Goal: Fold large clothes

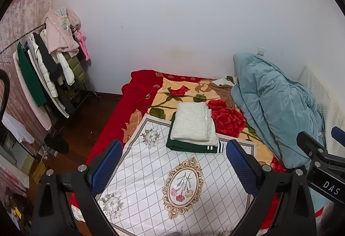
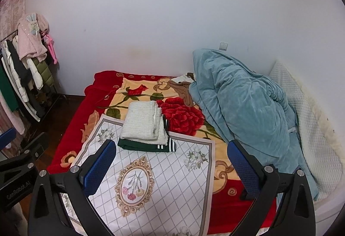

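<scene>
A folded white knit garment [image 1: 193, 122] [image 2: 144, 120] lies on top of a folded dark green garment [image 1: 189, 146] [image 2: 146, 146] with white stripes. Both rest at the far end of a white floral mat [image 1: 163, 180] [image 2: 151, 182] spread on the bed. My left gripper [image 1: 174, 167] hovers open above the mat, short of the stack, with nothing between its blue pads. My right gripper [image 2: 172, 166] is also open and empty, held above the mat's right part. In the left wrist view the right gripper's body [image 1: 319, 156] shows at the right edge.
A red rose blanket [image 1: 228, 119] [image 2: 183, 117] covers the bed. A bunched blue quilt [image 1: 276, 106] [image 2: 241, 106] lies along the right side beside a white padded headboard [image 2: 306, 119]. A brown garment [image 1: 224, 91] lies by the quilt. A clothes rack [image 1: 49, 63] [image 2: 23, 68] stands at the left.
</scene>
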`<state>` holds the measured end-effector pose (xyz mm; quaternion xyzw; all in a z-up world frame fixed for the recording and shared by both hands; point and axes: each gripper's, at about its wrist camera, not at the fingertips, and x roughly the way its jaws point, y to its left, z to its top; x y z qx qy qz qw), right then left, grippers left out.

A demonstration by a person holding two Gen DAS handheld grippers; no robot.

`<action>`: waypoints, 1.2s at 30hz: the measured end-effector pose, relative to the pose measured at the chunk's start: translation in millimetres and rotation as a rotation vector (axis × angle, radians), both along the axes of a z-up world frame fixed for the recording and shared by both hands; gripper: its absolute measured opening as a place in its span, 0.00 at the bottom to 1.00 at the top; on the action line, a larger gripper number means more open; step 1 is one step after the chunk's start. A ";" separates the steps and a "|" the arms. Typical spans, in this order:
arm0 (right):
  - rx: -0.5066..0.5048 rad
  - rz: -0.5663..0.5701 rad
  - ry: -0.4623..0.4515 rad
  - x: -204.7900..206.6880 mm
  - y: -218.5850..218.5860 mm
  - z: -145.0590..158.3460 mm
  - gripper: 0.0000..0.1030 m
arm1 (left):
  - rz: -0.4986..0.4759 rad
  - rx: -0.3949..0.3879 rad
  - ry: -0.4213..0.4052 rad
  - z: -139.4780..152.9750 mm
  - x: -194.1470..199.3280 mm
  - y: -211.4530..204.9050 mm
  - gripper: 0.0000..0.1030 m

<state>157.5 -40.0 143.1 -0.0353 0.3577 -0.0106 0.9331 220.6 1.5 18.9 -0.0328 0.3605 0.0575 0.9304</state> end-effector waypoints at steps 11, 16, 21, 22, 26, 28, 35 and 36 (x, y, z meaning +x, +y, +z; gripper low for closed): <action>-0.005 0.024 0.002 0.2 -2.4 1.8 1.00 | 0.004 -0.006 -0.001 3.4 -7.1 3.0 0.95; -0.010 0.027 0.001 0.3 -2.9 2.9 1.00 | 0.005 -0.003 -0.001 5.3 -7.5 2.0 0.95; -0.007 0.039 0.003 3.2 -3.5 2.7 1.00 | 0.006 -0.001 0.001 6.6 -8.4 2.9 0.95; -0.008 0.039 0.003 3.0 -3.5 2.7 1.00 | 0.007 -0.002 0.002 7.2 -9.2 3.2 0.95; -0.007 0.042 0.005 3.5 -3.5 2.7 1.00 | 0.008 -0.001 0.002 8.2 -11.0 4.7 0.95; -0.006 0.046 0.006 4.4 -3.7 2.3 1.00 | 0.008 0.000 0.001 8.8 -11.7 5.1 0.95; -0.004 0.048 0.006 4.6 -4.6 1.7 1.00 | 0.008 0.003 -0.001 9.1 -12.4 4.4 0.95; -0.005 0.049 0.006 4.7 -4.5 1.6 1.00 | 0.009 0.004 -0.001 9.3 -12.6 4.6 0.95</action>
